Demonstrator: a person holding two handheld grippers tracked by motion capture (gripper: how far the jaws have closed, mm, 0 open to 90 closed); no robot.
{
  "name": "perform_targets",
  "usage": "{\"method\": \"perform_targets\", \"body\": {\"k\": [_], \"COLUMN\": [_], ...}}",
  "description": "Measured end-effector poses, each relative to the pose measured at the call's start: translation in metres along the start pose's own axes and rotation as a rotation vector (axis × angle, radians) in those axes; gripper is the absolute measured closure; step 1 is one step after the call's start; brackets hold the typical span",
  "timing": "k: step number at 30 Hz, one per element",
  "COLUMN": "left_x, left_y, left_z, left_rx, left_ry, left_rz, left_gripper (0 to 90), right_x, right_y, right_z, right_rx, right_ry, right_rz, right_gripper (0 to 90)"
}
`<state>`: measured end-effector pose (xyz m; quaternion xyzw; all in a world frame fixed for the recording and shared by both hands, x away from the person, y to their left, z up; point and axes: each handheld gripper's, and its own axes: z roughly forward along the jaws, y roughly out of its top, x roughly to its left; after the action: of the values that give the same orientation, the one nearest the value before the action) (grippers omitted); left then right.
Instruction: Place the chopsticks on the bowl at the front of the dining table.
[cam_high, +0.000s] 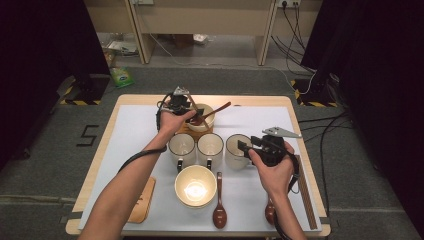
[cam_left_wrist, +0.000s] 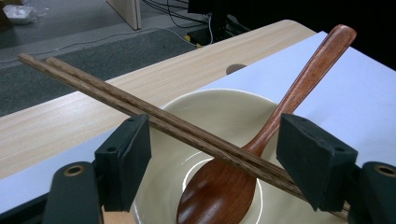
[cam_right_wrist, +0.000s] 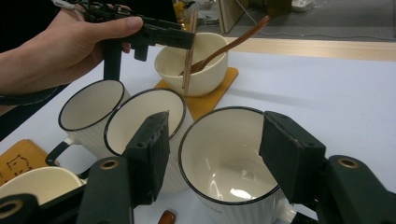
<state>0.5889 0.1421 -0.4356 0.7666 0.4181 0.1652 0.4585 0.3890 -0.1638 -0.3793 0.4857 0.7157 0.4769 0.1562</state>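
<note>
A cream bowl (cam_left_wrist: 224, 105) on an orange mat (cam_right_wrist: 205, 105) at the table's far middle holds a wooden spoon (cam_left_wrist: 299, 84). A pair of brown chopsticks (cam_left_wrist: 93, 86) lies slanted over the bowl. My left gripper (cam_left_wrist: 212, 154) hovers over this bowl (cam_high: 206, 111), open; the chopsticks cross between its jaws and brush the left one. Three white mugs stand in a row. My right gripper (cam_right_wrist: 212, 158) is open just in front of the right mug (cam_right_wrist: 224, 140), (cam_high: 234, 150), its jaws apart and pressing on nothing.
The middle mug (cam_high: 210, 146) and left mug (cam_high: 181, 146) stand close beside the right one. A second cream bowl (cam_high: 195, 186), two wooden spoons (cam_high: 219, 205), a wooden coaster (cam_high: 142, 200) and more chopsticks (cam_high: 306, 195) lie near the front edge.
</note>
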Motion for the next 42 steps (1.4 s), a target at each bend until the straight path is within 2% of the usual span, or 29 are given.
{"method": "perform_targets", "body": {"k": [42], "left_x": [-0.009], "left_y": [-0.007], "left_z": [0.011], "left_rx": [0.039], "left_ry": [0.006], "left_rz": [-0.019], "left_gripper": [24.9], "right_x": [-0.002], "right_y": [-0.002], "right_z": [0.004], "right_rx": [0.015], "right_ry": [0.004], "right_rz": [0.004], "right_gripper": [42.6]}}
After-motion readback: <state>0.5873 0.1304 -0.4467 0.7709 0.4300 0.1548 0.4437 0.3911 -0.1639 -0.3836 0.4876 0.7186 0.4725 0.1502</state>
